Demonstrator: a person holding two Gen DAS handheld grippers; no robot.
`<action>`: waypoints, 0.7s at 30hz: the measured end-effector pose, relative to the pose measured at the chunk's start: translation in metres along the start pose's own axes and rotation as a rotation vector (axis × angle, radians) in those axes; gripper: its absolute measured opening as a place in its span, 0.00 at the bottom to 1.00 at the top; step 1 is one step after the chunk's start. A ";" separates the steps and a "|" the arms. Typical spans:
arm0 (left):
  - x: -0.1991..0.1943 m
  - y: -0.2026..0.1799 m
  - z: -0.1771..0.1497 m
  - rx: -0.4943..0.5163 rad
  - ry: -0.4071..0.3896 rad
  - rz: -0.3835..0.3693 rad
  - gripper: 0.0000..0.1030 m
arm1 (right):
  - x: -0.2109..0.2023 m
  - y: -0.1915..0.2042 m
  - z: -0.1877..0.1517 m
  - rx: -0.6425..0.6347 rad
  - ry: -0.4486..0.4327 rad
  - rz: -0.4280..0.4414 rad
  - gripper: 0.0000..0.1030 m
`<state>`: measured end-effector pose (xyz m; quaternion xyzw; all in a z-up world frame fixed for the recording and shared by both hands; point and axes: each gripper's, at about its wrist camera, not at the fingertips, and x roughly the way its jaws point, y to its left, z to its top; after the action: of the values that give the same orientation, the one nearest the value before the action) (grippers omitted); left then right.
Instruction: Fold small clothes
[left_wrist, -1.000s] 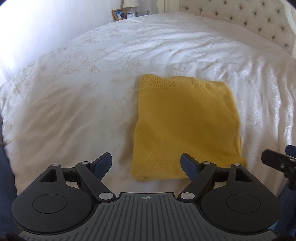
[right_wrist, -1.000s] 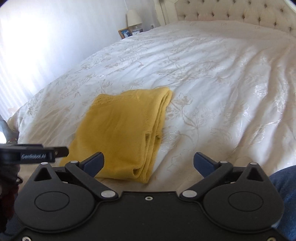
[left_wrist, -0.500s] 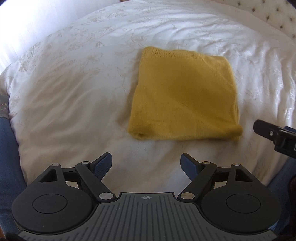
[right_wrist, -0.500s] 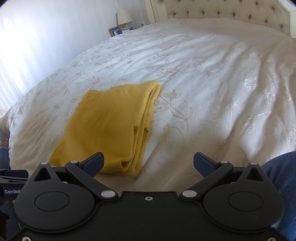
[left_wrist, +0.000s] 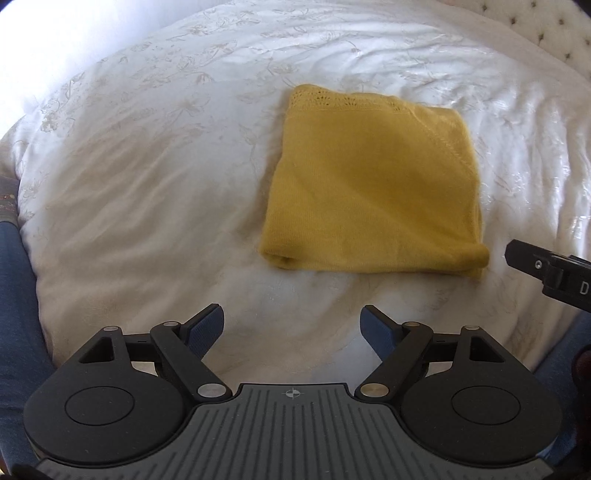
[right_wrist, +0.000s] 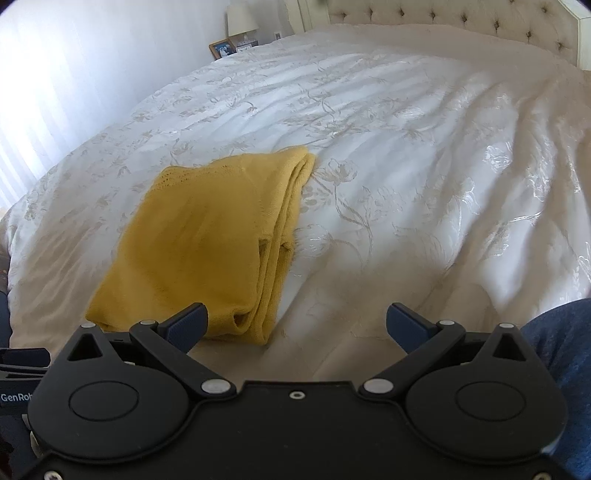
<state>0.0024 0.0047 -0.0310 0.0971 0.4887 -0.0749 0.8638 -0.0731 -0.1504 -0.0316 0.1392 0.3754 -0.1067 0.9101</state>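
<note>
A yellow knit garment (left_wrist: 373, 188) lies folded into a flat rectangle on the white bedspread (left_wrist: 147, 177). My left gripper (left_wrist: 291, 328) hangs open above the bedspread, a short way in front of the garment's near folded edge, with nothing between its fingers. In the right wrist view the same garment (right_wrist: 207, 243) shows its stacked layers along the right side. My right gripper (right_wrist: 295, 325) is open too, over the bedspread (right_wrist: 406, 184) by the garment's near right corner, its left finger just in front of the fold. Part of the right gripper's body (left_wrist: 550, 273) shows at the right edge of the left wrist view.
A tufted headboard (right_wrist: 461, 18) runs along the far end of the bed. A lamp (right_wrist: 241, 18) and a picture frame (right_wrist: 221, 48) stand on a bedside table at the far left. Blue-clad legs (right_wrist: 561, 350) press against the bed's near edge.
The left gripper has pulled back and tipped downward, so the garment now lies farther ahead of its fingers. The right gripper has barely shifted. Both stay open.
</note>
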 end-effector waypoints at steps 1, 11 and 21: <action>-0.001 0.001 0.000 -0.001 -0.006 0.002 0.78 | 0.000 0.000 0.000 0.000 0.001 -0.001 0.99; -0.002 0.014 0.005 -0.013 -0.034 0.000 0.78 | -0.003 0.001 0.004 0.041 -0.005 0.010 0.99; -0.003 0.019 0.007 -0.020 -0.049 -0.004 0.78 | -0.021 0.021 0.009 0.000 -0.054 0.022 0.99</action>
<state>0.0105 0.0218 -0.0232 0.0856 0.4685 -0.0742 0.8762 -0.0755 -0.1318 -0.0067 0.1403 0.3491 -0.1002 0.9211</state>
